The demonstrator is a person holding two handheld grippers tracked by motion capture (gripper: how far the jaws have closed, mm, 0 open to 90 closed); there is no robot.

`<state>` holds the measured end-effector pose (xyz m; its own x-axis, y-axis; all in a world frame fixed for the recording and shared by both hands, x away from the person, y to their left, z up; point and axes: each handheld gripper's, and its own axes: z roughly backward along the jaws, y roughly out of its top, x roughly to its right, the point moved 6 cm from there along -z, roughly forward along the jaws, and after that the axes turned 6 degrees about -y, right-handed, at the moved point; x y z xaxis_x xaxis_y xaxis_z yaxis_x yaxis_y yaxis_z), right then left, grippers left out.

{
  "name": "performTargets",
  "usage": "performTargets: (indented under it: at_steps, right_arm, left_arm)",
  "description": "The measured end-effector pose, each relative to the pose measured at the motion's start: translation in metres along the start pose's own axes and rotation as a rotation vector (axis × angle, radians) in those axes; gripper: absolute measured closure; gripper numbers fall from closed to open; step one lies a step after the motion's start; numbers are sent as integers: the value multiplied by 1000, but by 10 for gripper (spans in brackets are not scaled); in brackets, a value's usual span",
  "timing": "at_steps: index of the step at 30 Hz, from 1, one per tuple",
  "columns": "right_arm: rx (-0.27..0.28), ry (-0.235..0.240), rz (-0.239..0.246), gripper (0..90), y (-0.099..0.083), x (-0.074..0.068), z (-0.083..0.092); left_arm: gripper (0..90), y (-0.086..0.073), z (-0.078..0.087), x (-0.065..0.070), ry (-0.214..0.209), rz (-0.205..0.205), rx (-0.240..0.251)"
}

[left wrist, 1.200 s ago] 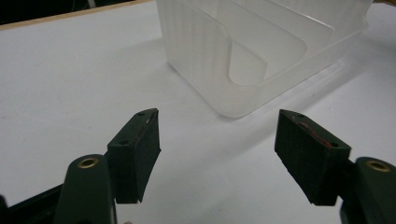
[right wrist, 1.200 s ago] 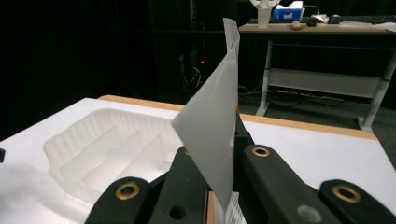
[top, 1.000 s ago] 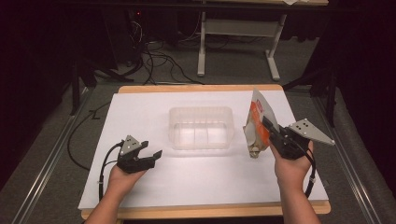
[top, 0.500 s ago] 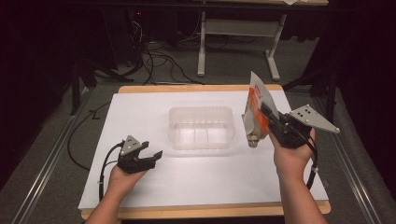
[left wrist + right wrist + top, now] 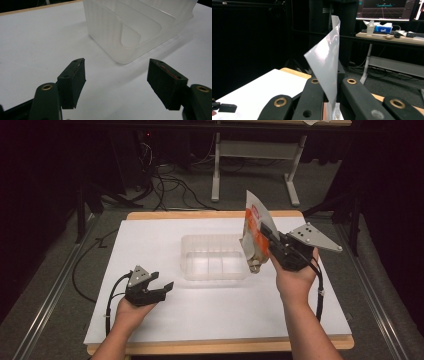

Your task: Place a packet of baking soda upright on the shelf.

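Note:
My right gripper (image 5: 267,242) is shut on a flat pouch (image 5: 256,227), orange and white on one face and silvery on the other, with a spout cap at its lower end. It holds the pouch upright in the air just right of a clear plastic bin (image 5: 216,257) with inner dividers. In the right gripper view the silver pouch (image 5: 327,67) rises from between the shut jaws. My left gripper (image 5: 161,289) rests low at the front left of the table, open and holding nothing. The left gripper view has the bin (image 5: 140,27) ahead of the open fingers (image 5: 73,80).
A white sheet (image 5: 160,240) covers the wooden table. A white-legged desk (image 5: 260,155) and cables on the floor lie behind the table. A far desk with a monitor (image 5: 387,8) and a tissue box stands in the right gripper view.
My right hand has lifted the pouch off the table and carried it up and slightly back, beside the bin's right end. The left gripper has stayed put.

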<state>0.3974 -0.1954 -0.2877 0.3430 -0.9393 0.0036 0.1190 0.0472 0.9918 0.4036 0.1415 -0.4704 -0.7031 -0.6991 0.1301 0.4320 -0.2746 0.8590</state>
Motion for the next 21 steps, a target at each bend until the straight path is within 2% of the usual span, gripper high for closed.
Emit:
performTargets:
  at_steps: [6, 9, 14, 21]
  right_arm:
    - [-7, 22, -10, 900, -1, -13, -15]
    - [-9, 25, 1, 900, -2, -18, -23]
    - [-24, 35, -15, 900, -5, -29, -39]
    - [-36, 38, -27, 900, -12, -37, -50]
  left_arm:
    - [312, 0, 0, -2, -4, 5, -2]
    - [305, 0, -1, -2, -12, 1, -8]
    - [293, 0, 0, 0, -20, 6, -3]
    - [292, 1, 1, 0, -40, 9, 6]
